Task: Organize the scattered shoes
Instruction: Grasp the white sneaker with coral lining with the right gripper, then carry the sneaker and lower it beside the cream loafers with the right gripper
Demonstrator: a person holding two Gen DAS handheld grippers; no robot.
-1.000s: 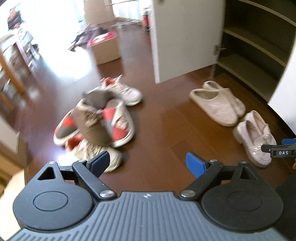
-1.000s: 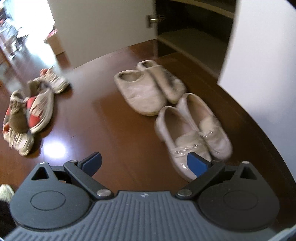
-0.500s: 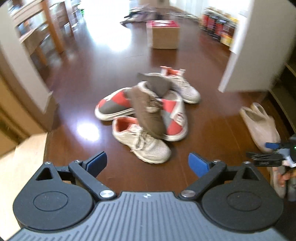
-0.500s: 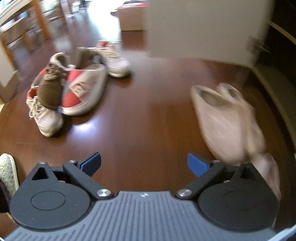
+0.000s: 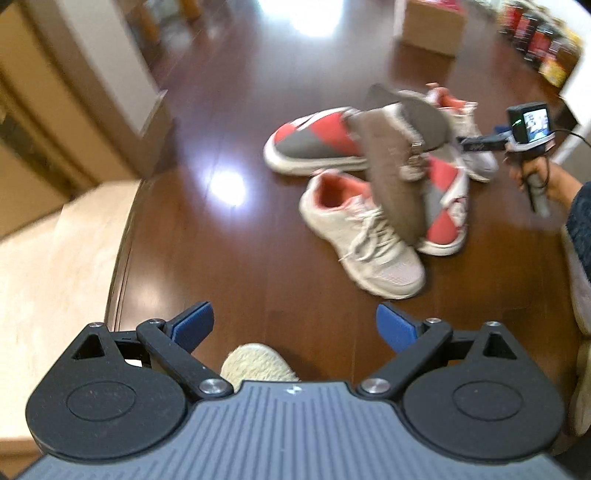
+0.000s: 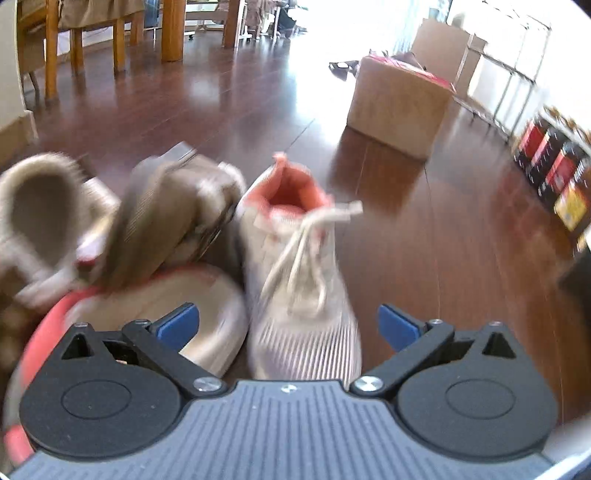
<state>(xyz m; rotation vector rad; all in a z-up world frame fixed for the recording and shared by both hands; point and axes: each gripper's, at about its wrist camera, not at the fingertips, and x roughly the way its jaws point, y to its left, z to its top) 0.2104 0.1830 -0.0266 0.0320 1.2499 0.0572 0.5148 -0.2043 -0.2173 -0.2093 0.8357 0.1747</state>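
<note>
A heap of shoes lies on the dark wood floor. In the left wrist view it holds a white laced sneaker (image 5: 365, 243) with coral lining, two red-and-grey shoes (image 5: 314, 142) and a brown shoe (image 5: 391, 184) lying across the top. My left gripper (image 5: 293, 319) is open over bare floor, short of the heap. My right gripper (image 6: 286, 317) is open and close over a second white sneaker (image 6: 299, 280), whose toe sits between the fingers without touching the pads. The brown shoe (image 6: 166, 221) leans to its left. The right gripper (image 5: 480, 142) also shows beside the heap in the left wrist view.
A cardboard box (image 6: 399, 107) stands on the floor beyond the heap, with a row of red and black cartons (image 6: 554, 173) along the right. Wooden table legs (image 6: 171, 29) are at the far left. A fuzzy cream slipper toe (image 5: 258, 363) shows under my left gripper. A pale step (image 5: 55, 258) borders the floor.
Both views swung away from the open cabinet and the beige slippers toward the shoe heap. The right gripper dropped in close over a white sneaker. Both grippers stayed open.
</note>
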